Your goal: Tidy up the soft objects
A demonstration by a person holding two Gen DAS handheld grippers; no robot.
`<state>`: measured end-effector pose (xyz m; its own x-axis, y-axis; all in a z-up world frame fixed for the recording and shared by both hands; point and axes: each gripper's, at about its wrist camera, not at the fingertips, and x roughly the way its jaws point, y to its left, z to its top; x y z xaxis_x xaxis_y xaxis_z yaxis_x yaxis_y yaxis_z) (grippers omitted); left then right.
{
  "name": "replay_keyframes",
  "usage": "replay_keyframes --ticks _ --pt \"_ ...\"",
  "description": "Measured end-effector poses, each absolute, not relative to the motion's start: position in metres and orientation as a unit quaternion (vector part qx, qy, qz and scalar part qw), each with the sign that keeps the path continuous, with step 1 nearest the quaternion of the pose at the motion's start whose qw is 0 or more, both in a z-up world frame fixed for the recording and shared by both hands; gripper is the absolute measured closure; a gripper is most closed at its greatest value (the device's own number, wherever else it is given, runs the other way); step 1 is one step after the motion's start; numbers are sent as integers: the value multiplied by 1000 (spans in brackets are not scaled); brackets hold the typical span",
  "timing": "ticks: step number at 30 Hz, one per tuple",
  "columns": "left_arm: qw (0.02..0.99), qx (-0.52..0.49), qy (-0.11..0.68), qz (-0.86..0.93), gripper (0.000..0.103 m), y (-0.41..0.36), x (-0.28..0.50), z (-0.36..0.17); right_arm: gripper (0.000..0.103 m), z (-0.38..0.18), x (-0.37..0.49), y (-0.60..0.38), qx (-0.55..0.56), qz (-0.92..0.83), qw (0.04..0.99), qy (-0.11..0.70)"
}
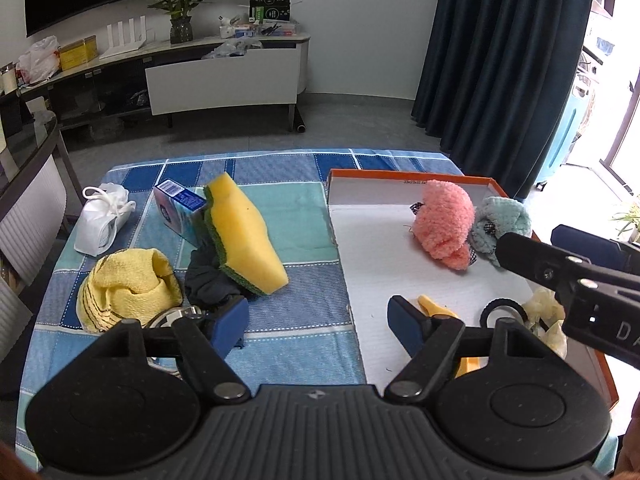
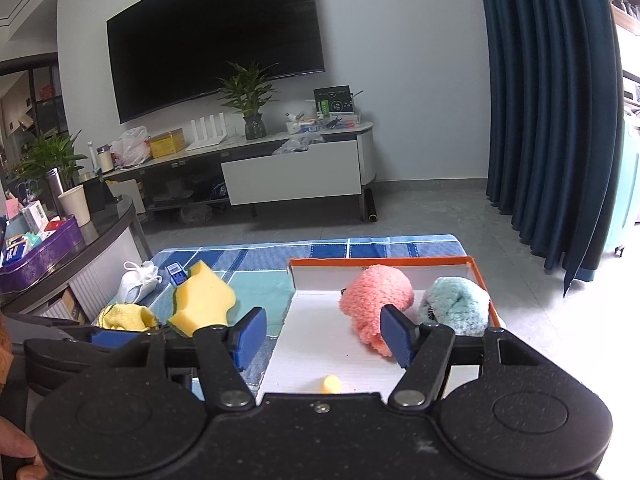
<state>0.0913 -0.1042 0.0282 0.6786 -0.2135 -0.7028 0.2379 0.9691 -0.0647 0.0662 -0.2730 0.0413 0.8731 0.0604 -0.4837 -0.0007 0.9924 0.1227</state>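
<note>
Both of my grippers were wide open and empty. Left gripper [image 1: 318, 326] hung over the cloth/tray seam, low centre of the left view. Right gripper [image 2: 322, 334] hung over the tray's near-left corner, low centre of the right view.

Tray [image 1: 384, 256] on frame right already had the pink puff [image 1: 442, 220] and teal puff [image 1: 500, 222], touching, at its upper right. A tape roll [image 1: 504, 312] and something yellow, partly hidden, sat at the tray's near edge.

Still out on the cloth, left half of the left view:
- sponge [image 1: 244, 236]: propped tilted against the box [image 1: 180, 210], lower end on the dark rag [image 1: 208, 282]. Light, springy, squashes a lot. I judged the best grip was across the thin faces mid-body; a corner would just fold.
- towel [image 1: 128, 286]: lower left, bunched. Limp, would drape; pinch a thick fold on top.
- dark rag: half under the sponge, so sponge first.
- mask [image 1: 102, 220]: far left, very light, take the body, not the loops.

Box is stiff, likely not soft stuff.
</note>
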Motion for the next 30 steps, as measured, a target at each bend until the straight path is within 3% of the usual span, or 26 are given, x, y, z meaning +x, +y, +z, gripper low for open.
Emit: replay_keyframes --ticks 30 --pt "920 -8 382 -87 23 -46 93 25 26 31 84 -232 28 53 961 271"
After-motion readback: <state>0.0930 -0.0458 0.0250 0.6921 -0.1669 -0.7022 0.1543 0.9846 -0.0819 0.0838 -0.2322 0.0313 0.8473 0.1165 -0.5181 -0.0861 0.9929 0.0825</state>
